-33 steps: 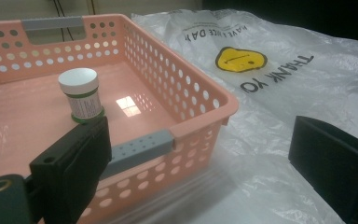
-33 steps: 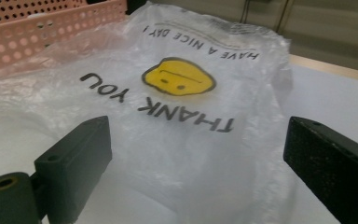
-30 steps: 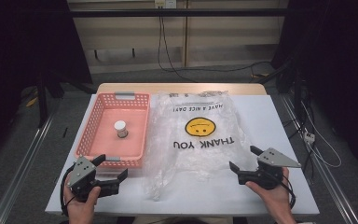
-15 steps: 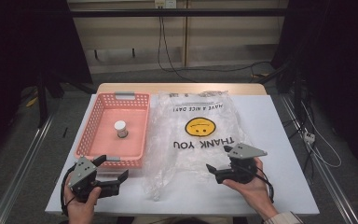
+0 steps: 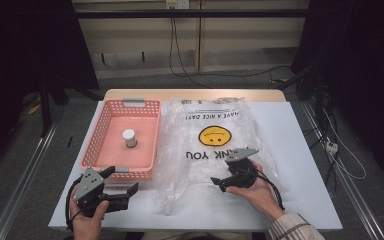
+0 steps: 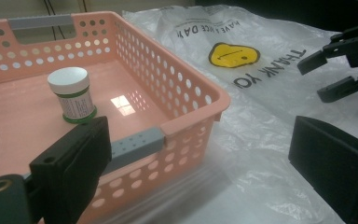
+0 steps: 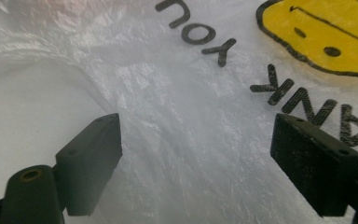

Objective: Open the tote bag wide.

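Left gripper (image 5: 121, 182) sits at about 7 o'clock on the table (image 5: 310, 200), held in the person's left hand (image 5: 87, 220), jaws spread wide with nothing between them — just off the near rim of the pink basket (image 5: 94, 145). In the left gripper view the jaws frame the basket's near corner and its grey handle strip. Basket lies at about 10 o'clock of the table; a small white-capped jar (image 5: 129, 138) with a green-edged label stands upright on its floor, roughly mid-basket, apart from the walls.

Clear plastic bag (image 5: 215, 115) lies flat just right of the basket, its left edge touching or slightly under the basket side — cannot tell which. Yellow smiley (image 5: 215, 136) and "THANK YOU" print read upside down from the person's side.

Right gripper (image 5: 221, 180) hovers over the bag's near part at about 5 o'clock of the smiley, held in the right hand (image 5: 257, 192). Jaws parted wide and empty; in the right gripper view (image 7: 196, 158) crinkled plastic lies between them. Whether the tips touch the bag cannot be told.
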Available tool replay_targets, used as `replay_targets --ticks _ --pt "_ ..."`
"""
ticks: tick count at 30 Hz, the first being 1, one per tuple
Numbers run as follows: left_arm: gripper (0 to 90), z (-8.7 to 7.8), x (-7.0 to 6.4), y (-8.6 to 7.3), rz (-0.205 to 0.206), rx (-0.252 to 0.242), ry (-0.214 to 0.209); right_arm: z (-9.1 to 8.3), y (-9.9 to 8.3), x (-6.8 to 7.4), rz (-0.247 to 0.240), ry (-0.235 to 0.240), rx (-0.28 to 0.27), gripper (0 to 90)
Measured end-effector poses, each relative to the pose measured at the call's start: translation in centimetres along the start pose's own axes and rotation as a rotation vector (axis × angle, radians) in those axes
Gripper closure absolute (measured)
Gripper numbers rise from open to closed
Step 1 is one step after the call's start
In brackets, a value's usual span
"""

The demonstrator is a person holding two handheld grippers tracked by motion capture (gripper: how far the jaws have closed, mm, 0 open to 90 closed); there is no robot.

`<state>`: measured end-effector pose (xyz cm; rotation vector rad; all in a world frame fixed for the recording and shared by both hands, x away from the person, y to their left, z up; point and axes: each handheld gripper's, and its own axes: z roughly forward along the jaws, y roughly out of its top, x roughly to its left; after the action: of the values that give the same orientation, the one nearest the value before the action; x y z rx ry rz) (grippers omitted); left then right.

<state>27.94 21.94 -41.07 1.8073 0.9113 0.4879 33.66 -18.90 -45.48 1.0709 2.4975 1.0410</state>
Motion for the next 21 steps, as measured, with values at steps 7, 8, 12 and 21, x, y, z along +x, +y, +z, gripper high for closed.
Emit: replay_targets --ticks 7,8,12,21 --pt "5.7 -0.13 0.04 -0.01 0.001 -0.005 -0.006 1.0 -0.33 0.28 -0.027 0.009 0.047 20.2" --pt "5.7 -0.14 0.07 -0.01 0.0 -0.006 -0.006 0.95 -0.35 0.31 -0.027 0.01 0.037 27.3" --pt "5.7 -0.2 0.15 0.02 0.0 -0.011 -0.005 0.73 -0.34 0.25 -0.036 0.013 0.03 43.8" --pt "5.7 -0.38 0.13 -0.03 -0.004 -0.012 0.0 0.67 -0.18 -0.02 -0.017 -0.013 0.023 67.5"
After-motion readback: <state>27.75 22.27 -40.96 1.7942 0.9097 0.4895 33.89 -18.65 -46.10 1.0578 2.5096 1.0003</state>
